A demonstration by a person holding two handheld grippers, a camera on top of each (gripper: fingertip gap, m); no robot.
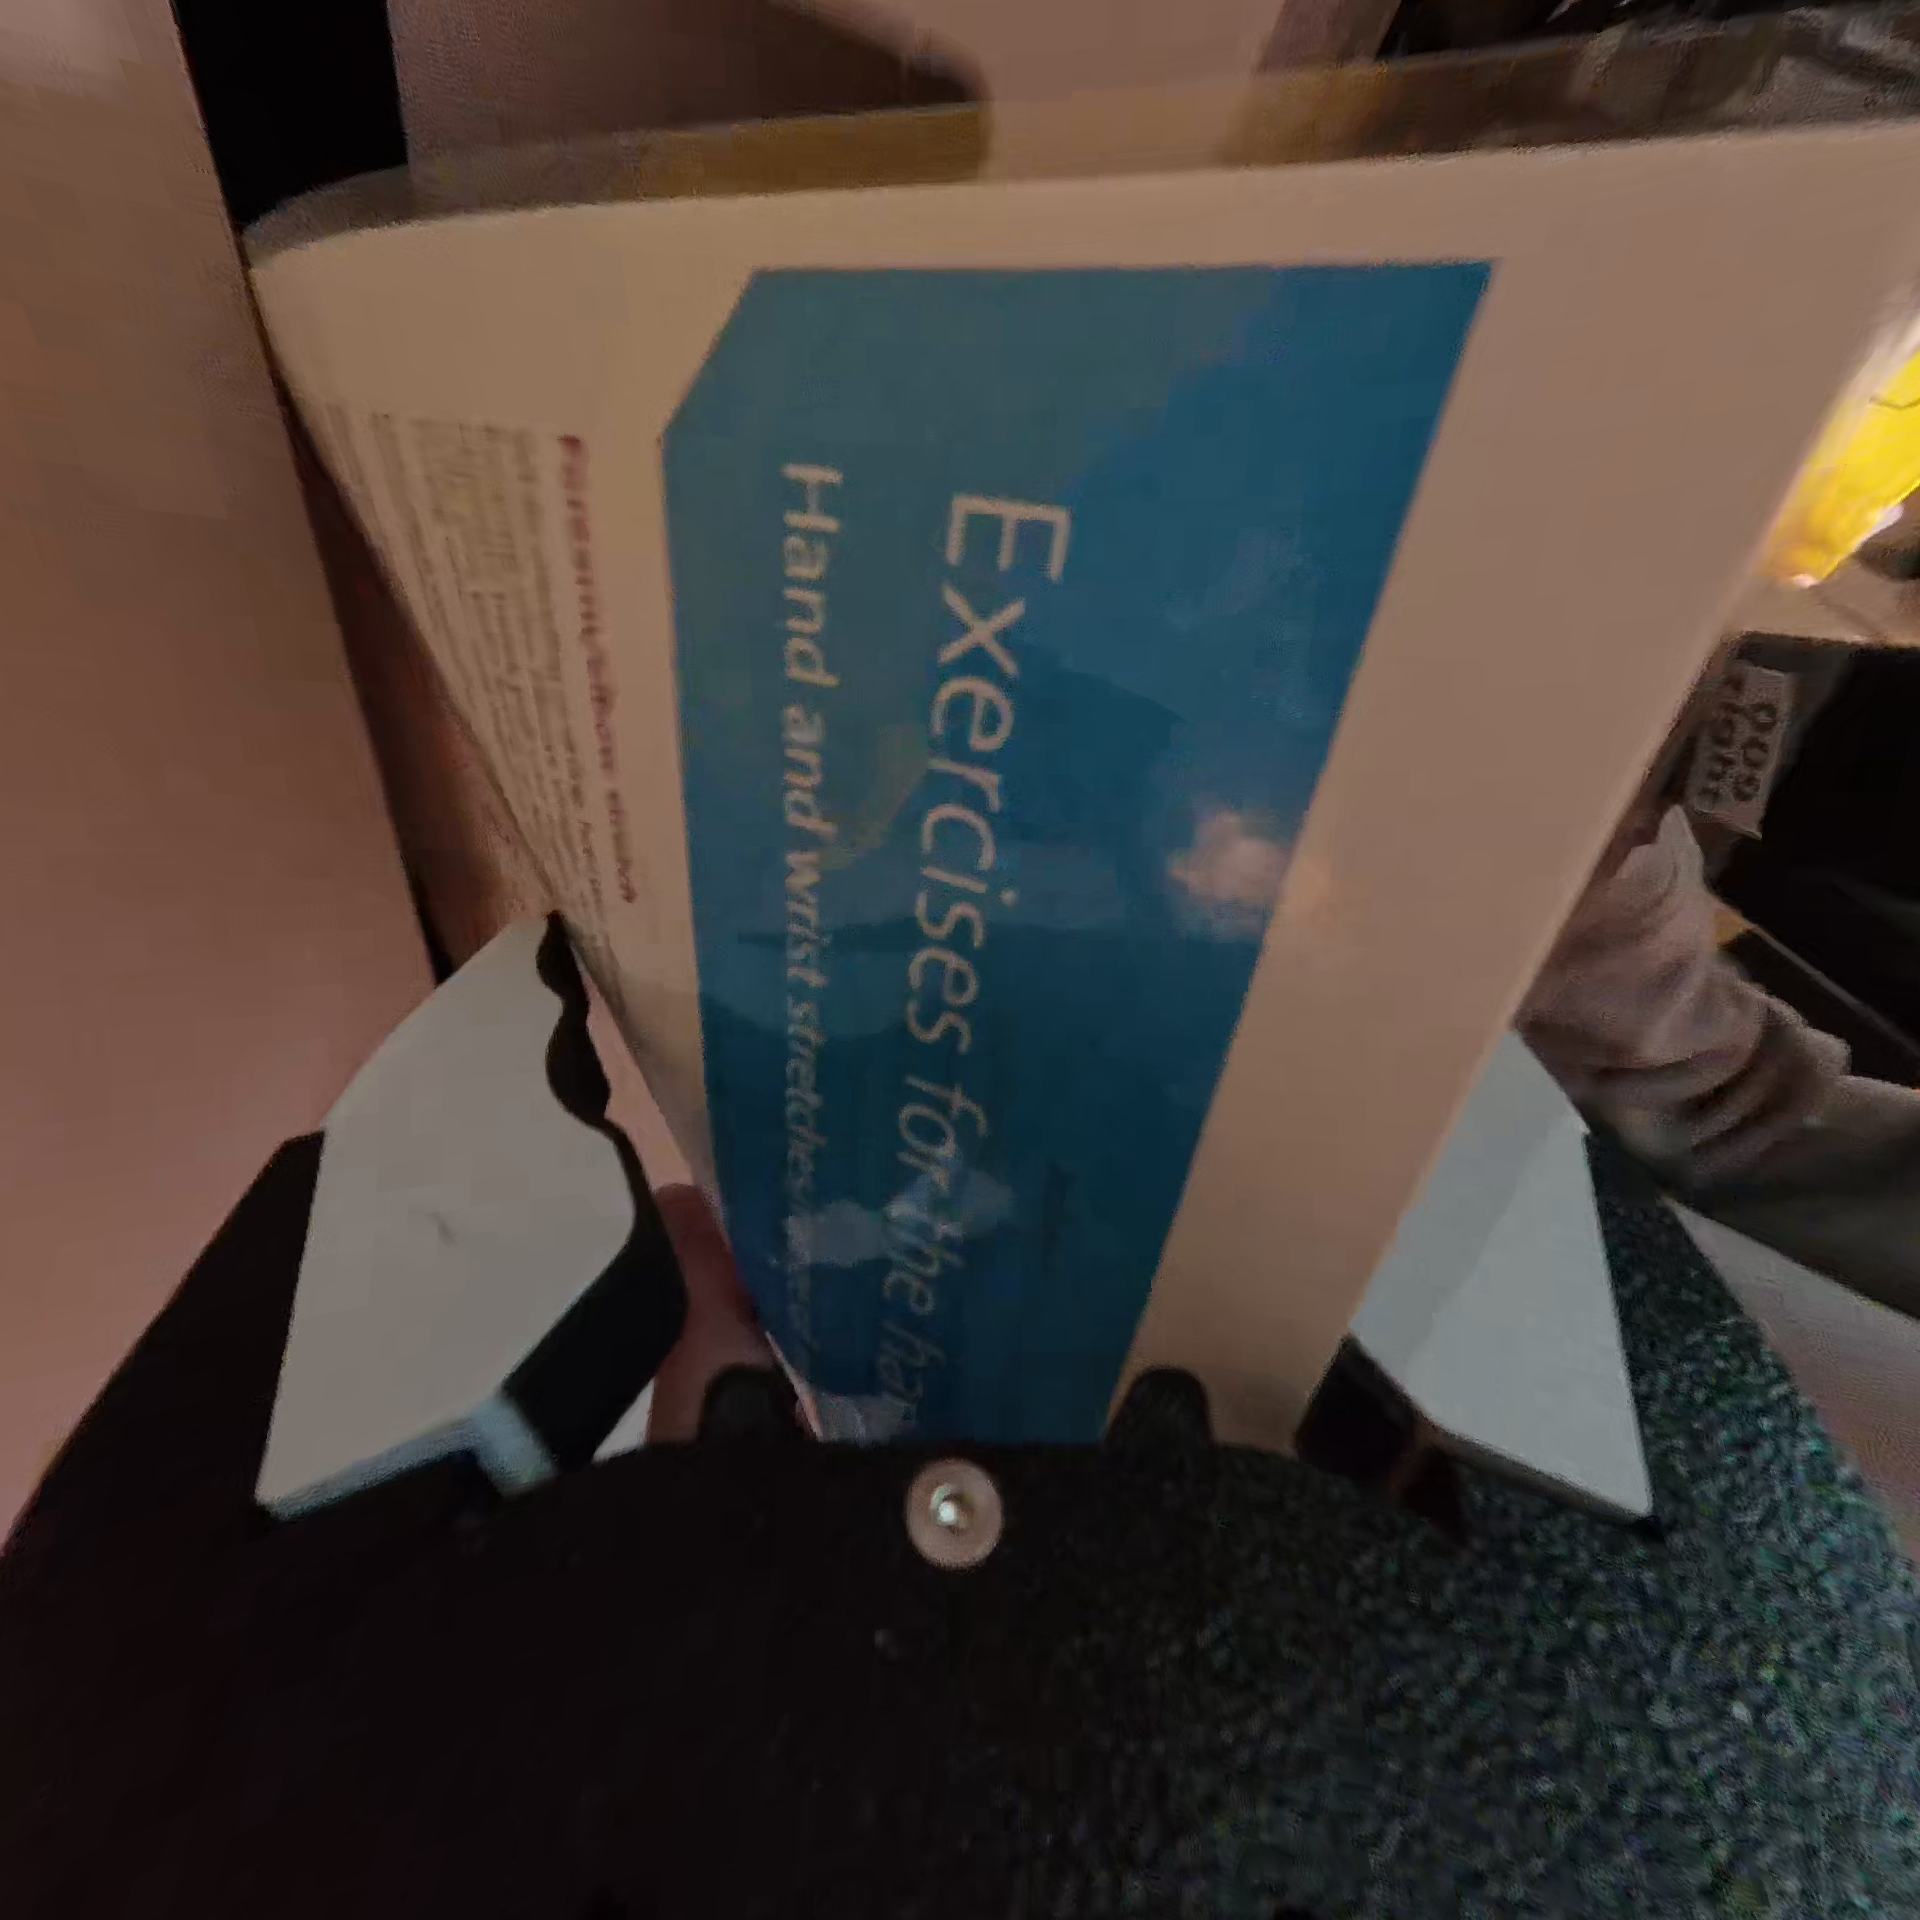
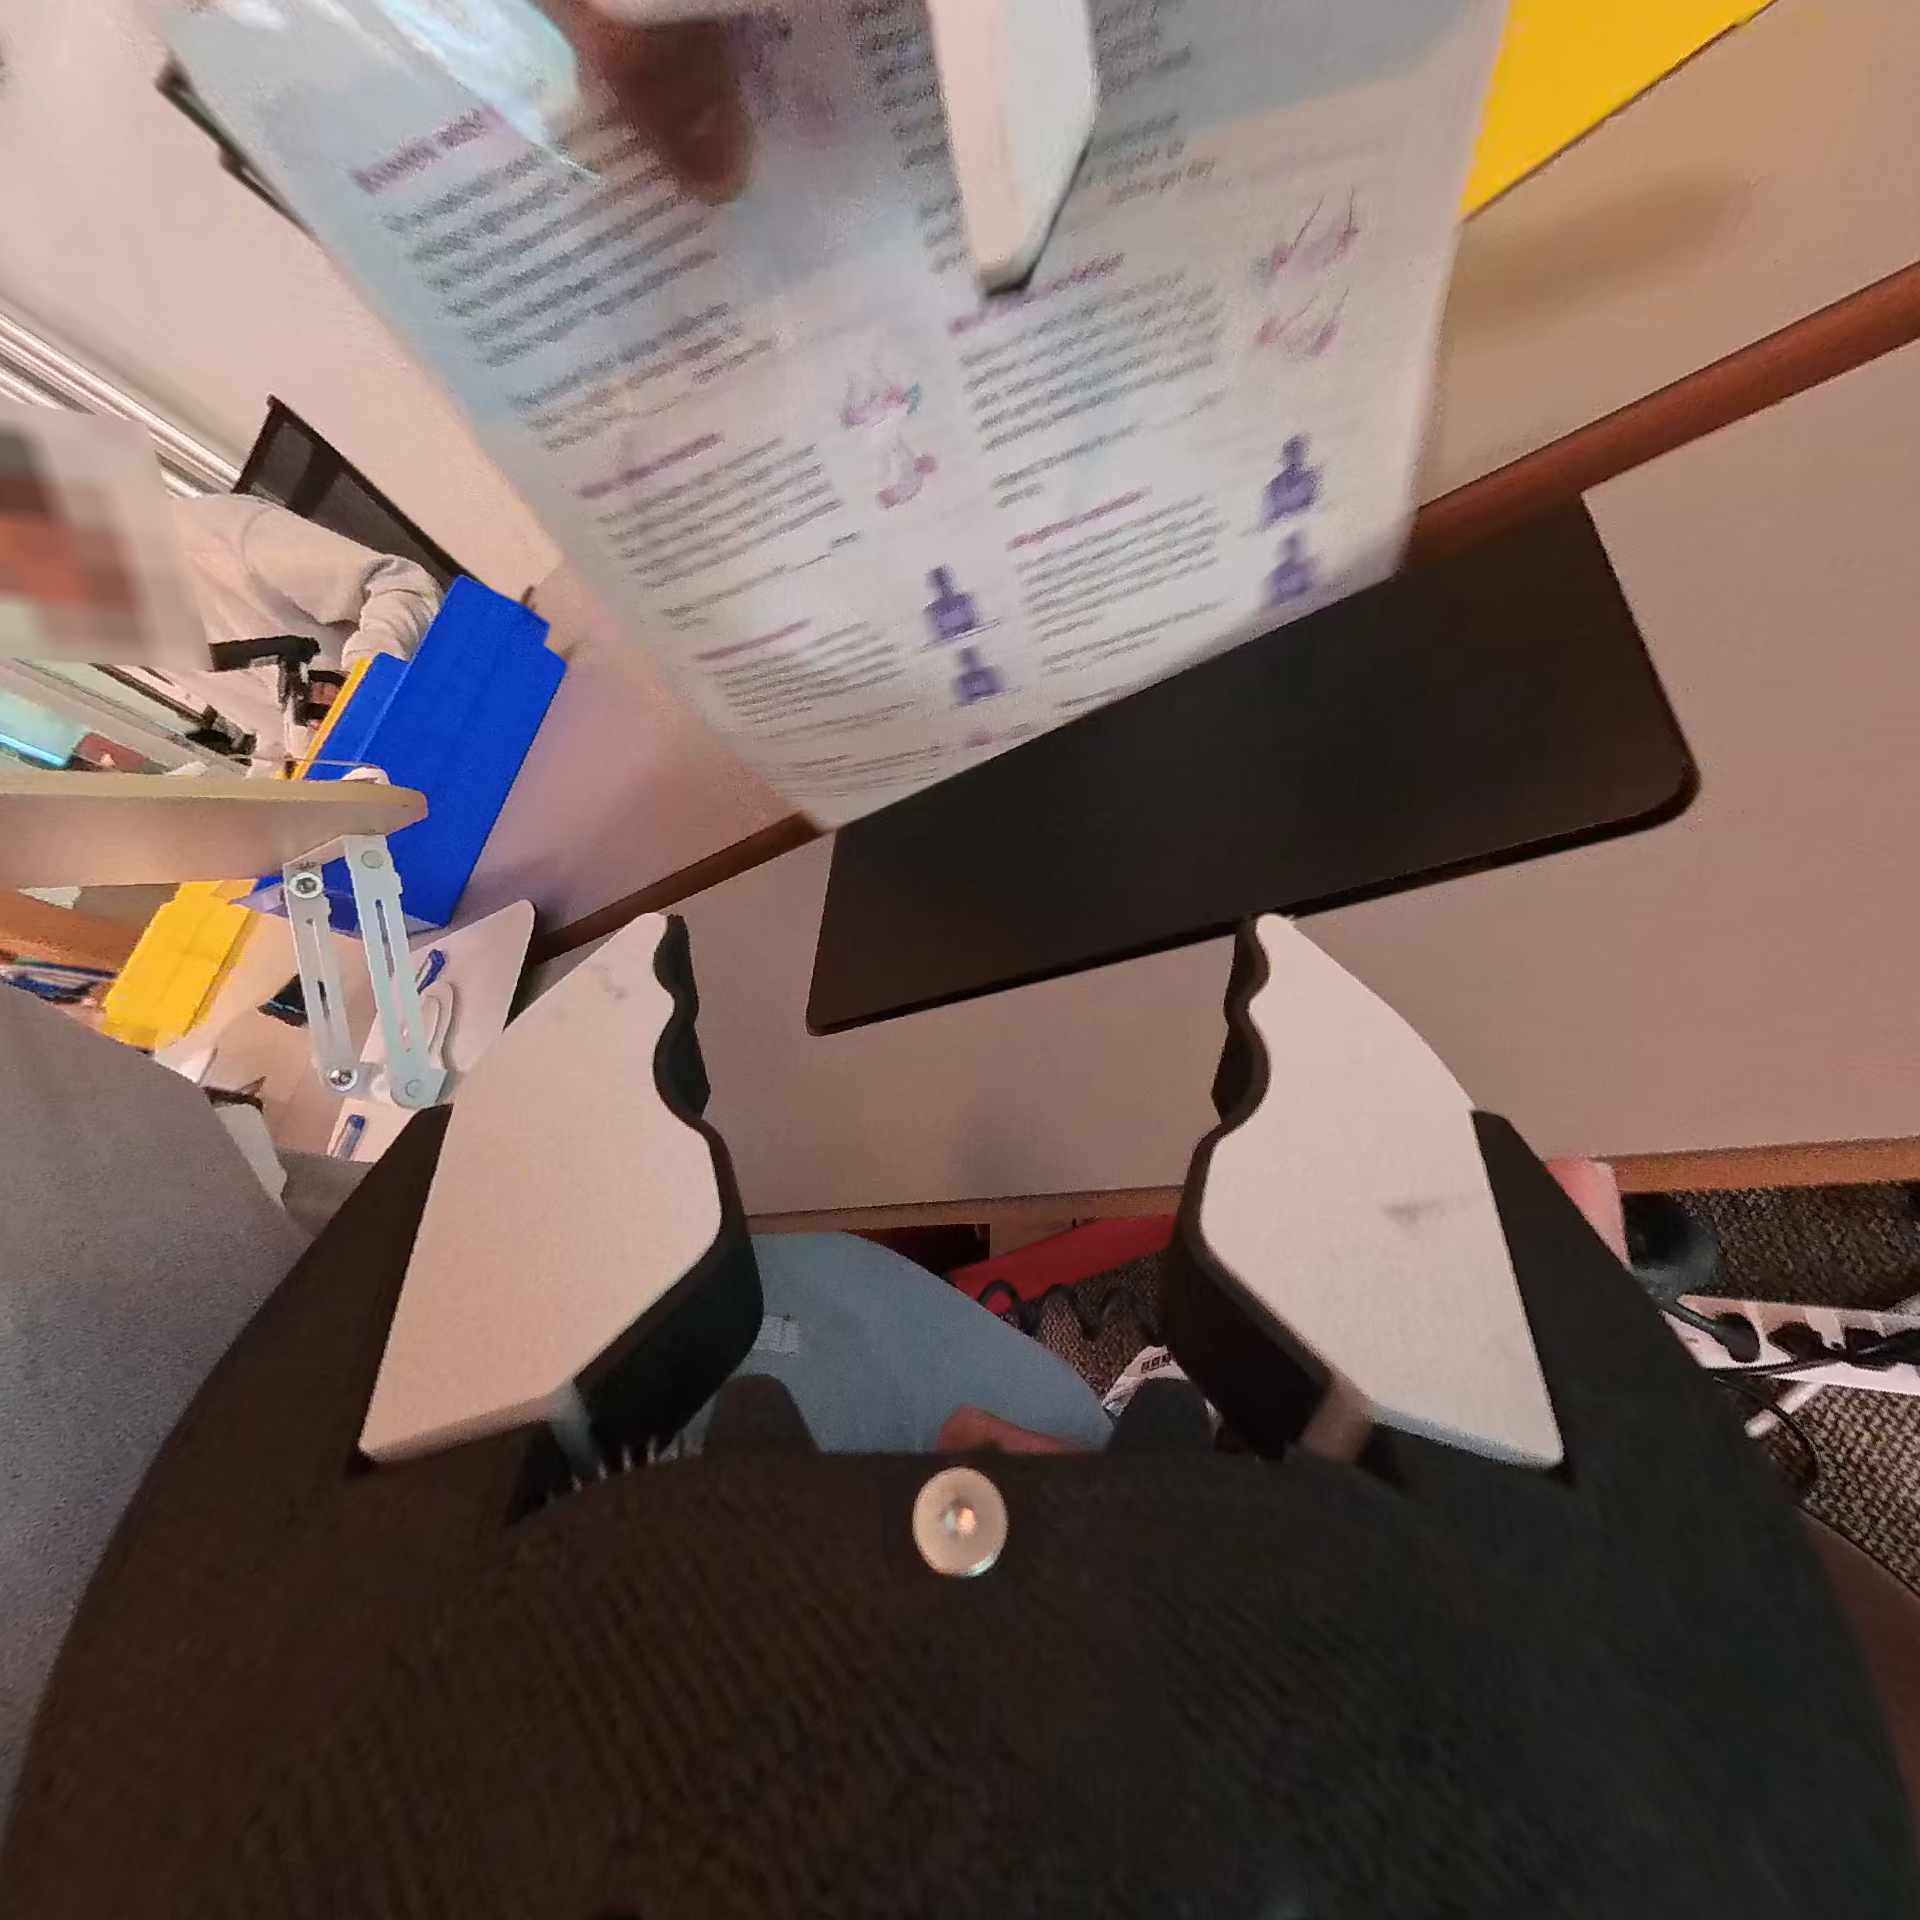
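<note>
**Left jaws being spanned by paper, right jaws being held apart**

The black-bodied left gripper with white fingers [image 1: 997, 966] is being held with its jaws spread wide. A blue-and-white folded paper leaflet [image 1: 1039, 623] is being carried between them, hiding one finger; whether it is being pinched cannot be told. The matching black-and-white right gripper [image 2: 961, 935] is being held open, with nothing between its pads.

A: The left wrist view is dimly, warmly lit; a pale glare patch is seen on the leaflet [image 1: 1039, 727], and its small print is smeared.

B: The right view is brighter. Its leaflet [image 2: 935, 436] is motion-blurred, and straight edges are bowed toward the borders.
</note>
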